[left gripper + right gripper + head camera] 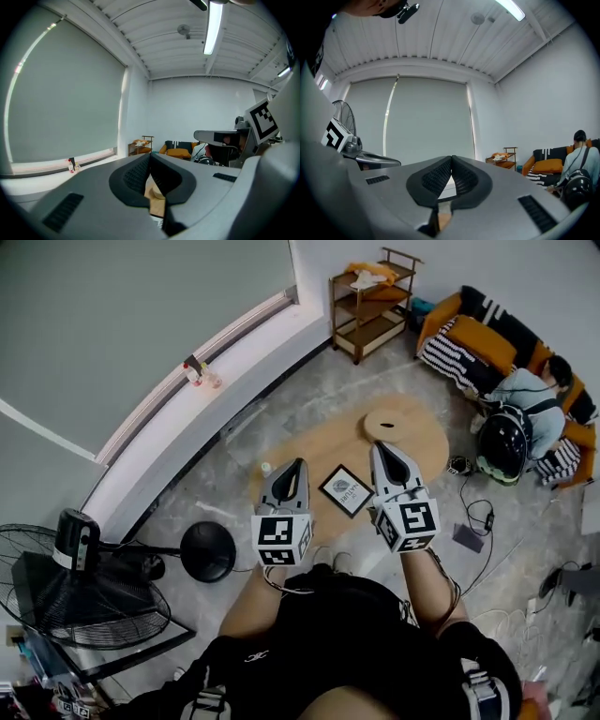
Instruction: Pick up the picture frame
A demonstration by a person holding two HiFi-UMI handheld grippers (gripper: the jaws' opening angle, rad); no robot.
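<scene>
We hold our left gripper (299, 465) and our right gripper (379, 448) side by side, both pointing forward. The jaws of each one are pressed together, tip to tip, and pinch nothing. The picture frame (347, 490) lies flat on the low wooden table (427, 442). In the head view it shows between the two grippers. A round wooden disc (383, 425) sits near it on the same table.

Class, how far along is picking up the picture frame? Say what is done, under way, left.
Done: nothing yet; the picture frame lies flat on the wooden table. Under way: left gripper and right gripper flank it in the head view, both shut and empty. Left: open, grip the frame, lift.
</scene>
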